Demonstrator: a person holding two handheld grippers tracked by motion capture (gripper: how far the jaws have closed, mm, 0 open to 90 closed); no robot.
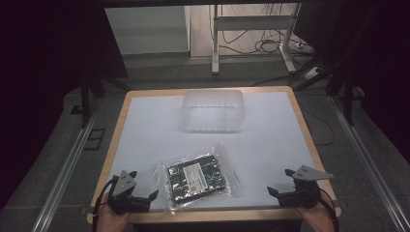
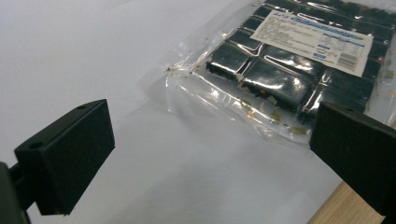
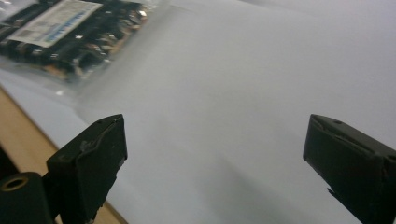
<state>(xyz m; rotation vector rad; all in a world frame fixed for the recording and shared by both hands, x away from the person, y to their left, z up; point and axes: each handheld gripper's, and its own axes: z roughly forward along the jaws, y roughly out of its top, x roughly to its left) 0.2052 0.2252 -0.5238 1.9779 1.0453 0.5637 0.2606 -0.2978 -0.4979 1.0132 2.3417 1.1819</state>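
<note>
A clear plastic bag of dark wrapped pieces with a white label (image 1: 198, 178) lies flat near the table's front edge, slightly left of centre. In the left gripper view the bag (image 2: 280, 70) sits ahead and to the right of the jaws. My left gripper (image 1: 145, 199) rests at the front left corner, open, its jaws wide apart (image 2: 210, 154) with nothing between them. At the front right, my right gripper (image 1: 281, 182) stands open too, jaws spread (image 3: 215, 158) over bare white surface, and the bag (image 3: 60, 32) appears at the upper left of its view.
A clear plastic container (image 1: 212, 110) stands at the back centre of the white table top (image 1: 270, 140). The wooden table edge (image 1: 222, 215) runs along the front. Metal rails (image 1: 72, 159) flank the table, and cables lie on the floor (image 1: 266, 46) behind.
</note>
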